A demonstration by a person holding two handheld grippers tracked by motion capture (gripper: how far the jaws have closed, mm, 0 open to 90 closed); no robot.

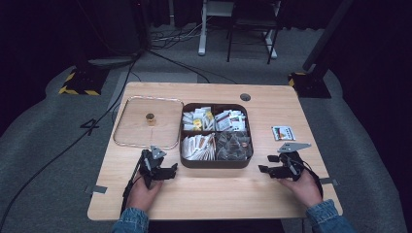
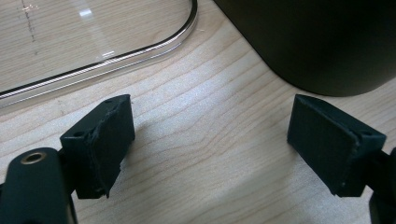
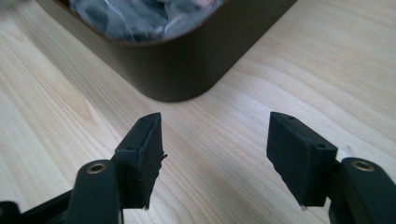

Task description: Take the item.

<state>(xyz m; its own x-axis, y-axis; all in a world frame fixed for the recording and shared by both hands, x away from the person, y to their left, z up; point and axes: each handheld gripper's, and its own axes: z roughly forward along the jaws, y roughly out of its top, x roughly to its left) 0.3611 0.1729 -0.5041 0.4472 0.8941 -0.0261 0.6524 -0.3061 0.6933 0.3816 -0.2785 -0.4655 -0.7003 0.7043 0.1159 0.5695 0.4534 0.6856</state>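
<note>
The clear lid (image 1: 148, 122) lies flat on the table (image 1: 218, 194), left of the dark box (image 1: 216, 162) of sachets. To grip well, close squarely on the box's wall — not its rounded corners. Left gripper (image 1: 167, 173) — jaws spread, empty, near the box's front-left corner. Right gripper (image 1: 265, 169) likewise parted, holding nothing.

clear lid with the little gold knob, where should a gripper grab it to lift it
Grip the small gold knob at the middle of the flat clear rounded-square lid, coming straight down from above. The lid lies flat on the wooden table, its thin rim leaving little to pinch, while the knob stands up. The open left gripper is nearest.
</note>
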